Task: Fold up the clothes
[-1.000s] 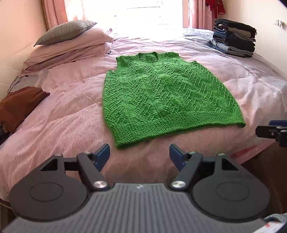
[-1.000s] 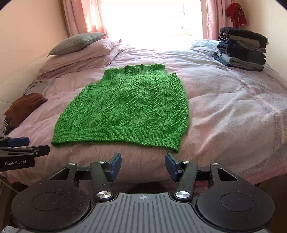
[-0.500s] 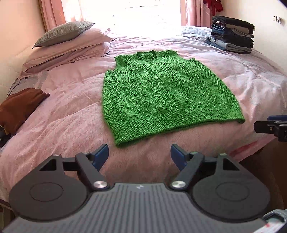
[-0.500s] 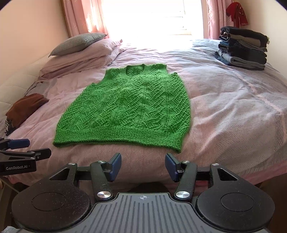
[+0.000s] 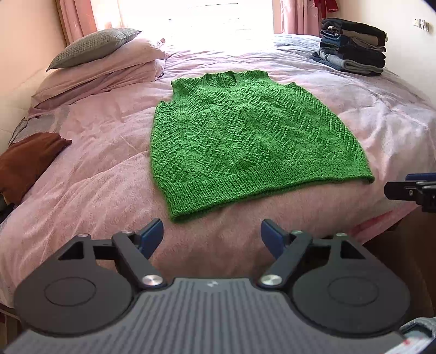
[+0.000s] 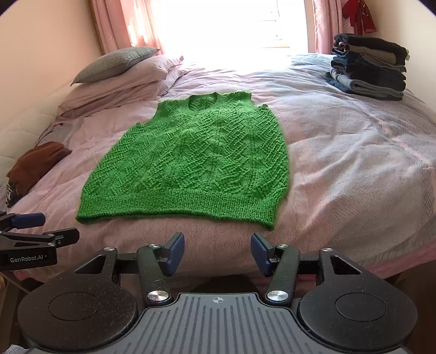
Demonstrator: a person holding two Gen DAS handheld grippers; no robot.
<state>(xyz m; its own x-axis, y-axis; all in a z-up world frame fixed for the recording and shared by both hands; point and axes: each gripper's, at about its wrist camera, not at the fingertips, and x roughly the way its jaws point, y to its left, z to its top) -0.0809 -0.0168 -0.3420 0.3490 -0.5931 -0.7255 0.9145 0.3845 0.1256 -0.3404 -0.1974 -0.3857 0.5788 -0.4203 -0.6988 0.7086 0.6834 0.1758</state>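
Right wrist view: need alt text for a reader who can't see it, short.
A green knitted vest lies flat and unfolded on a pink-covered bed, hem toward the camera. The right gripper is open and empty short of the hem, with the left gripper at the left edge. Pillows lie far left, folded clothes far right.

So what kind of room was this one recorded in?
A bedroom, most likely at home: a bed with a pink cover, stacked pillows by a curtained window, and a pile of folded clothes.
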